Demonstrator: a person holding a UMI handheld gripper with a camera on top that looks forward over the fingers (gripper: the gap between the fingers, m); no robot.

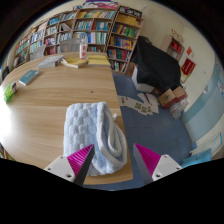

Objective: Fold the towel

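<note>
A pale grey-white towel (93, 135) lies bunched and partly rolled at the near corner of a wooden table (45, 105). My gripper (113, 160) hovers just in front of the table's edge. Its two pink-padded fingers (78, 159) stand wide apart with the towel's near end just ahead of them. The left finger overlaps the towel's near left corner in view; nothing is held between the fingers.
A bottle (82, 47) and books (74, 62) stand at the table's far end. A green book (9, 93) lies at the table's left edge. Bookshelves (95, 28) line the back wall. A dark seat (155, 63) and boxes (172, 97) sit on the blue floor to the right.
</note>
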